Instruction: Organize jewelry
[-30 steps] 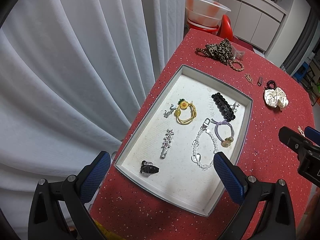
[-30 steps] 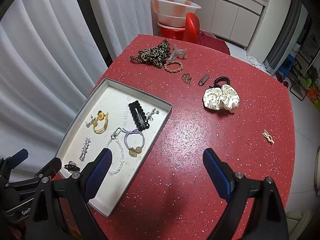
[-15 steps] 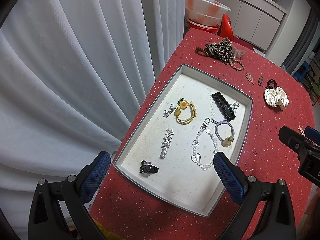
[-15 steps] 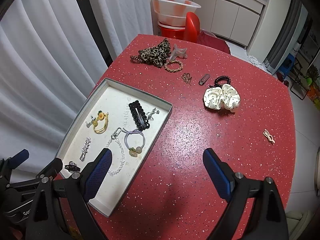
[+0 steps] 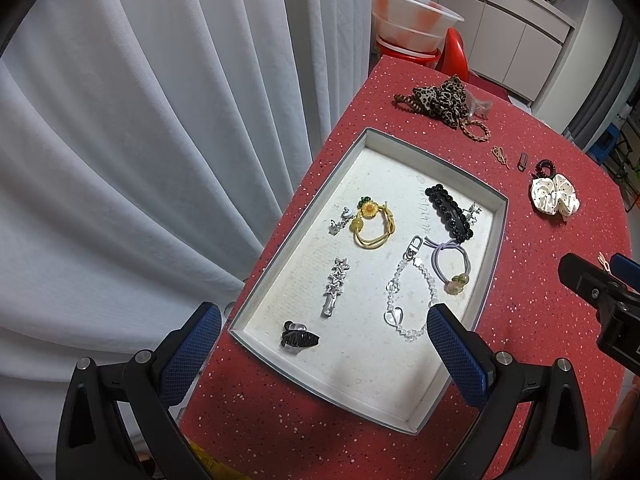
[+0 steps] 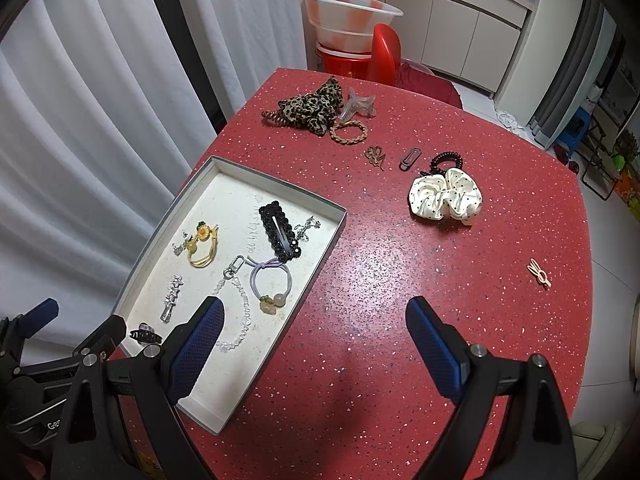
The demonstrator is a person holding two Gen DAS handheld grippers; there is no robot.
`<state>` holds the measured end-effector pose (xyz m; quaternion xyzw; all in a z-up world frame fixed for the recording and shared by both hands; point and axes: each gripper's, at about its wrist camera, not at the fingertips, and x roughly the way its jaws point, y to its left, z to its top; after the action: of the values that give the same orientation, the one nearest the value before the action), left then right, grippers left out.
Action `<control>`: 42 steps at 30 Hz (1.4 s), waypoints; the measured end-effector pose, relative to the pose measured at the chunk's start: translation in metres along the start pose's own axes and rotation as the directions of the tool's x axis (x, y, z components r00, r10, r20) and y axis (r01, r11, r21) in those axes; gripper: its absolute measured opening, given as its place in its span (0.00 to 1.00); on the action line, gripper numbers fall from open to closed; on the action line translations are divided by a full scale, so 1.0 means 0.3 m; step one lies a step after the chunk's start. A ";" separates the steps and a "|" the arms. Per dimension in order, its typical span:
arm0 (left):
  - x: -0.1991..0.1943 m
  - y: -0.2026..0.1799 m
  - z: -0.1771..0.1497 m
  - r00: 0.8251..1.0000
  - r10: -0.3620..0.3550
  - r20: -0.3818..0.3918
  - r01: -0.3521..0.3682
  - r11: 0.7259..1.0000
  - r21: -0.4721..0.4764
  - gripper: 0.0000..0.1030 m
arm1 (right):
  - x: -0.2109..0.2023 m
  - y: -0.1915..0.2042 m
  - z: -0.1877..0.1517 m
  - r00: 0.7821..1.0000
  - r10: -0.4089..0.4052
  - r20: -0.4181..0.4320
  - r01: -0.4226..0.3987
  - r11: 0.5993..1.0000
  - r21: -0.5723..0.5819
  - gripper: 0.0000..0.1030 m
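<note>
We take the cream hairpin (image 6: 540,273) as the likeliest next piece: it lies alone on the red table (image 6: 360,360), well apart from the tray (image 6: 280,312), ahead and to the right of our right gripper (image 6: 314,344). Its long axis runs slantwise across the line between the fingers, so we judge the wrist must turn before closing on it. The right hand is clearly the nearer one; our left gripper (image 5: 324,354) hovers over the near end of the tray.

Both grippers stand wide apart and hold nothing.

In the tray already lie a yellow sunflower tie (image 5: 372,222), a black beaded clip (image 5: 448,212), a purple hair tie (image 5: 450,266), a crystal chain (image 5: 404,292), a star clip (image 5: 334,292) and a small black claw clip (image 5: 300,338). Farther out on the table sit the dotted white scrunchie (image 6: 446,196), a leopard scrunchie (image 6: 314,106) and a braided band (image 6: 348,132).

From the left view the hairpin is mostly hidden behind the other gripper. The small pieces beside the white scrunchie are too small to name surely.
</note>
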<state>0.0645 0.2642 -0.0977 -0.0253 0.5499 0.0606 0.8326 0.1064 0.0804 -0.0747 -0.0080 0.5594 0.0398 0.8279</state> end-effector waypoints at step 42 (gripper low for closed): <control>0.005 0.008 -0.012 1.000 -0.004 -0.008 0.004 1.000 -0.007 1.00 | 0.002 0.010 -0.015 1.000 0.003 -0.003 -0.003 1.000 0.001 0.91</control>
<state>0.0615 0.2661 -0.1003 -0.0297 0.5529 0.0609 0.8305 0.1021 0.0832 -0.0768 -0.0071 0.5606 0.0407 0.8270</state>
